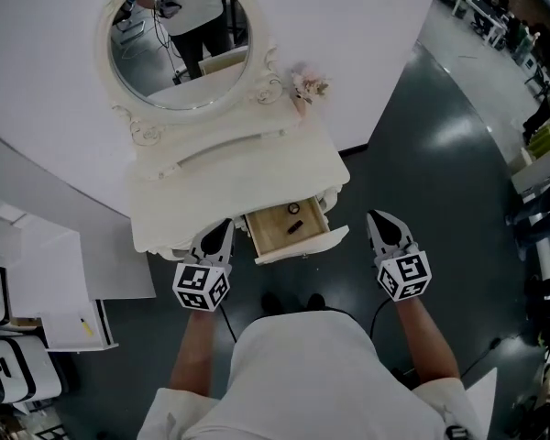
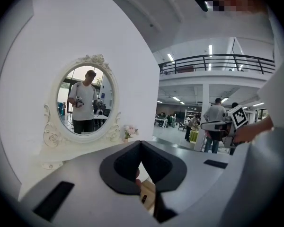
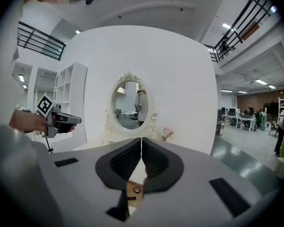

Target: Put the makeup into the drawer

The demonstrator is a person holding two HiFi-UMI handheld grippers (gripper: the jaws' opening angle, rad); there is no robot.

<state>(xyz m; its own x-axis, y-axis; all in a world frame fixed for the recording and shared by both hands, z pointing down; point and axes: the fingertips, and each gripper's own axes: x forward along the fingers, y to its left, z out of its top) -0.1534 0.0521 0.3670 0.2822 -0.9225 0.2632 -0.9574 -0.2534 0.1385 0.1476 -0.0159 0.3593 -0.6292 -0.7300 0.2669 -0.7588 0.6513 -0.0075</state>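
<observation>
A white carved dressing desk [image 1: 211, 186] stands against a white wall, and its shallow pale-wood drawer [image 1: 268, 229] with a white front is pulled fully out toward the person. Both makeup pieces lie inside this drawer. A small round dark-rimmed makeup pot [image 1: 294, 209] sits near the drawer's back edge. A short black makeup stick [image 1: 294, 228] lies just in front of the pot, on the drawer's bare wooden floor and apart from it.

The left claw [image 1: 224, 225] hangs just to the left of the drawer, beside its left wall. Its jaws are pressed together tip to tip with nothing between them, as the left gripper view shows plainly. The right claw [image 1: 377, 216] hangs to the right of the drawer, further off from it, over the dark grey glossy floor [image 1: 422, 145]. Its jaws are likewise closed on each other and empty. Neither claw touches the drawer.

In the right gripper view, part of the drawer shows through the gap beneath the closed jaws, with the pot and the stick in it.

Behind the drawer, at the back of the desk, rises an oval mirror in a white scrolled frame [image 1: 179, 39]. A small bunch of pale pink flowers [image 1: 309, 86] stands behind and right of the drawer, beside the mirror's frame.
</observation>
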